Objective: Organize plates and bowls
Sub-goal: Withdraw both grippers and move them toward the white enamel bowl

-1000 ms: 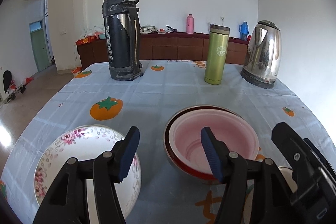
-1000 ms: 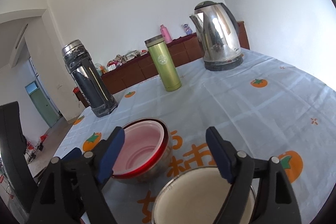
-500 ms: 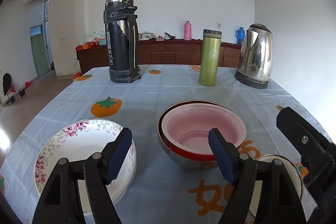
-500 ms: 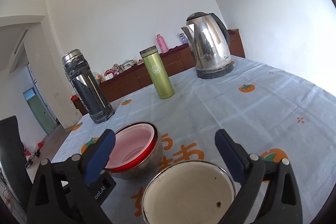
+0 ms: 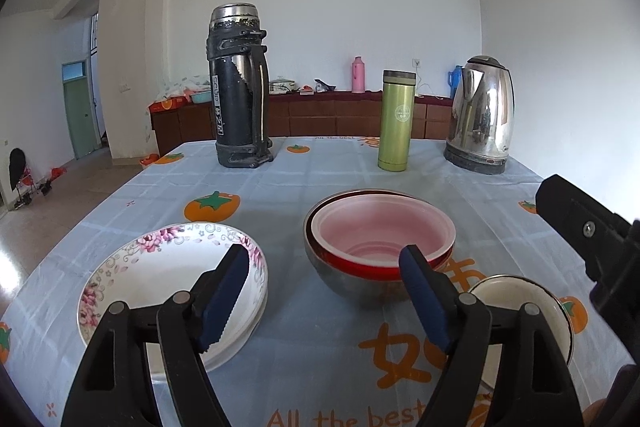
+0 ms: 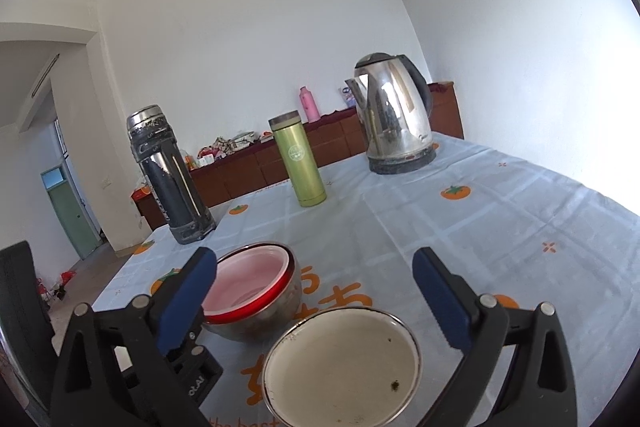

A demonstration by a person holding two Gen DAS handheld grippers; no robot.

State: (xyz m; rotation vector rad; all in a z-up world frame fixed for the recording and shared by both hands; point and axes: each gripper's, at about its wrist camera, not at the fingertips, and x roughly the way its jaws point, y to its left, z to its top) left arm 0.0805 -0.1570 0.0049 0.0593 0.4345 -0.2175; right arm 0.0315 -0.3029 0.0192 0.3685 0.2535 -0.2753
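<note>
Your table (image 5: 320, 183), under its pale blue persimmon-print cloth.
On it you have floral plates (image 5: 168, 283), nested bowls (image 5: 380, 247), an enamel bowl (image 6: 340, 363), a flask (image 5: 240, 87), a green tumbler (image 5: 396, 121), a kettle (image 5: 480, 115).

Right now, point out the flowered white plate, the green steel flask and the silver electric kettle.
flowered white plate (image 5: 160, 275), left wrist view, bare centre
green steel flask (image 5: 396, 123), left wrist view, body
silver electric kettle (image 6: 396, 115), right wrist view, body

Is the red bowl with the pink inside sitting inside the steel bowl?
Yes, the red bowl with the pink inside is nested in the steel bowl.

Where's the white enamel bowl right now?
The white enamel bowl sits on the tablecloth at the bottom centre of the right wrist view, just in front of the stacked pink bowl, below the open right tool.
</note>
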